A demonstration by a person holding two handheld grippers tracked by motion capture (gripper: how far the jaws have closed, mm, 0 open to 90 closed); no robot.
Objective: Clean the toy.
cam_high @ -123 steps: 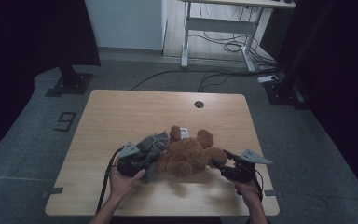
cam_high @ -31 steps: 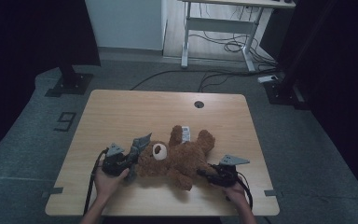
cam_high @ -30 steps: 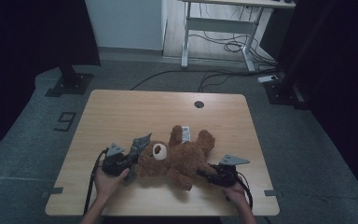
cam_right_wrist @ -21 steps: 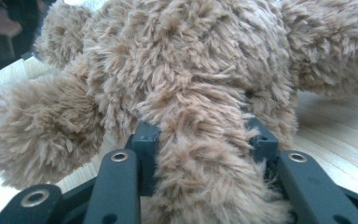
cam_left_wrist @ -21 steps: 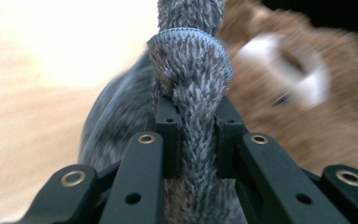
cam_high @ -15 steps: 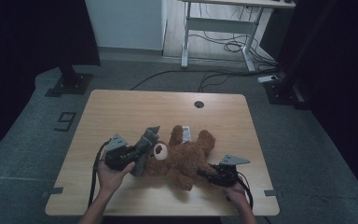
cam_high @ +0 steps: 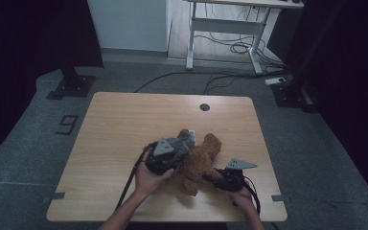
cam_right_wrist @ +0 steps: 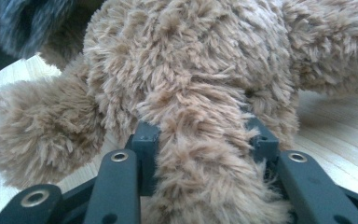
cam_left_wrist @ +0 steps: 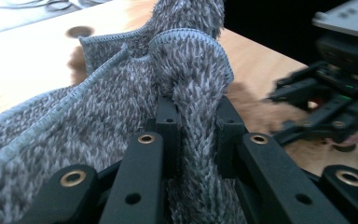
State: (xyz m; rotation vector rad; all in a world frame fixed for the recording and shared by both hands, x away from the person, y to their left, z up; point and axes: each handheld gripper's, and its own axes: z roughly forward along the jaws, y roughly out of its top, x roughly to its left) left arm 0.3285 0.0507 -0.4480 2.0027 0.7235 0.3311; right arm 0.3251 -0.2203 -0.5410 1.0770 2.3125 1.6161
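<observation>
Light wooden rectangular table w/ small round grommet hole near its far edge, standing on grey floor; black stand bases at far left & far right, a white-framed desk w/ loose cables farther back.

Fluffy brown plush teddy bear lies on the table's near half, right of centre, stretched roughly from near to far, between the two hands. In right gripper view its shaggy limbs & body fill most of the pic, bare tabletop visible at lower right.

Grey knitted fuzzy garment w/ stitched hem sits at the bear's left/far side, bunched up against it; in high view a bit of it pokes out beyond the left tool. Can't tell how much of the bear it covers.

Left gripper, held in person's left hand, is clamped on a fold of the grey garment: both black jaws press into the knit, cloth pinched narrow betw. them. High view puts it right over the bear's left side.

Right gripper, in right hand near the table's front-right, is closed on one brown furry limb of the bear, fur bulging past both jaws. Its grey three-cornered plate sits on top
</observation>
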